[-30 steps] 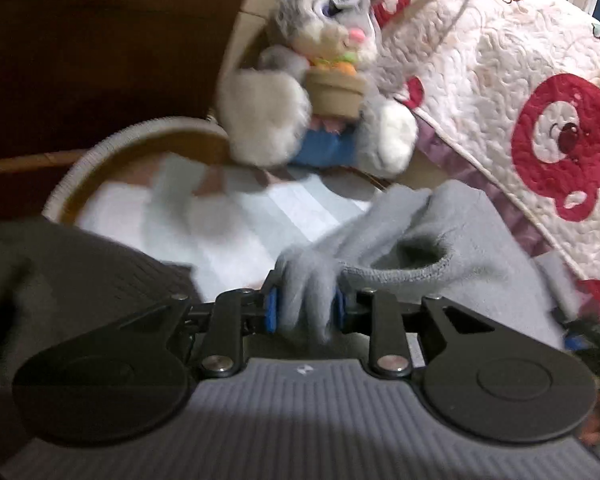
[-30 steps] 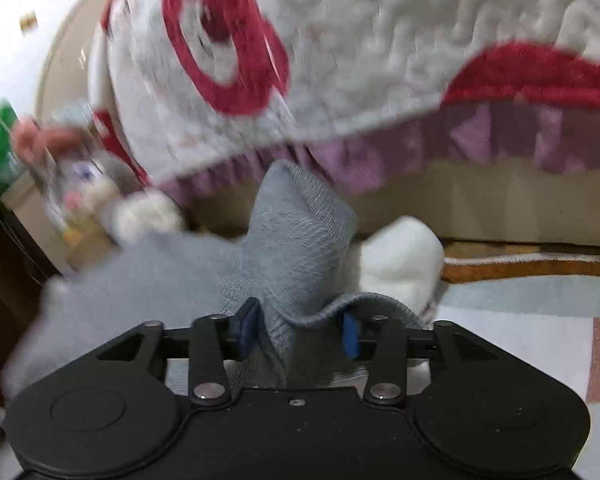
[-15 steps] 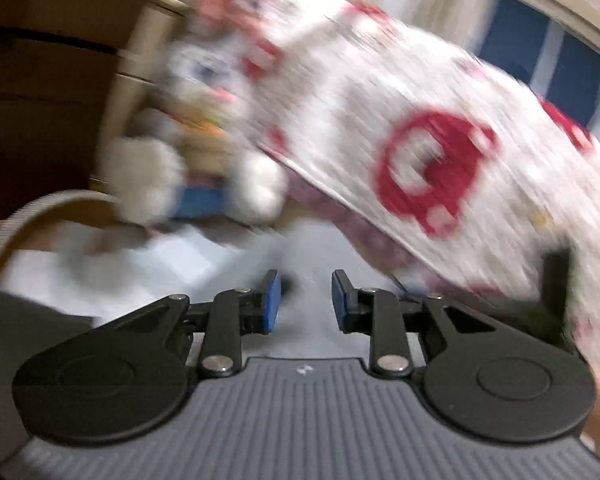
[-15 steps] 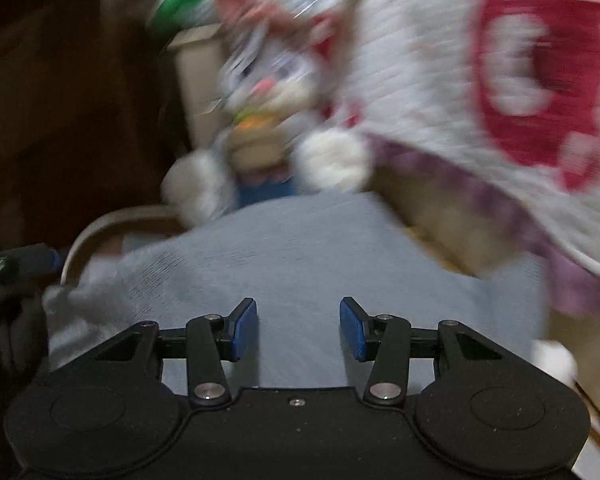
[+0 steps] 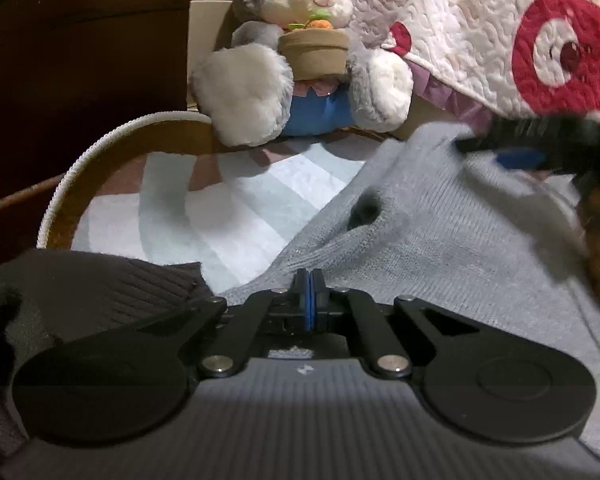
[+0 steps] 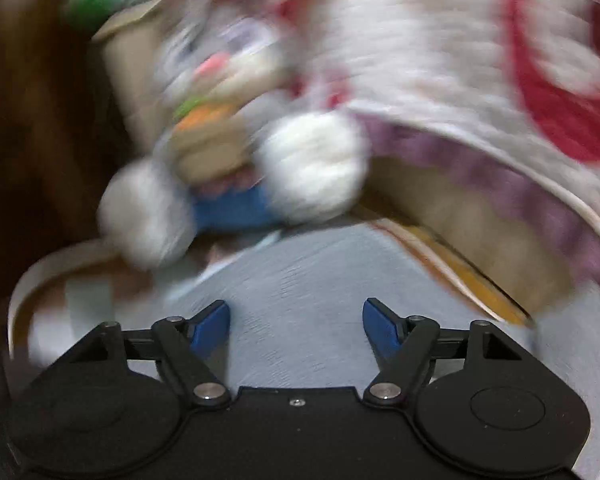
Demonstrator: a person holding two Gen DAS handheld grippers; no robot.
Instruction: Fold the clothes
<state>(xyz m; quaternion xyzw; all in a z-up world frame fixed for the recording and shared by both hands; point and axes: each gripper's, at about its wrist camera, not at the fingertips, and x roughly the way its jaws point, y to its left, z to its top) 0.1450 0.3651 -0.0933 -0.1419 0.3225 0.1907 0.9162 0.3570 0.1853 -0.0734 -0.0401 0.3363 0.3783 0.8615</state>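
Observation:
A light grey knit sweater lies on the striped rug; it also shows in the right wrist view. My left gripper is shut at the sweater's near edge, its blue pads pressed together; I cannot tell whether fabric is pinched between them. My right gripper is open and empty just above the sweater; it also shows blurred at the sweater's far right corner in the left wrist view. A dark knit garment lies at the left.
A plush grey rabbit holding a pot sits at the rug's far edge, against a cardboard box. A white quilt with red bears hangs from the bed at right. Dark wooden furniture stands at left.
Both grippers let go of the raised sweater half a second ago and it dropped flat. The left gripper has since shut at the sweater's edge. The right gripper has opened wider and is still moving.

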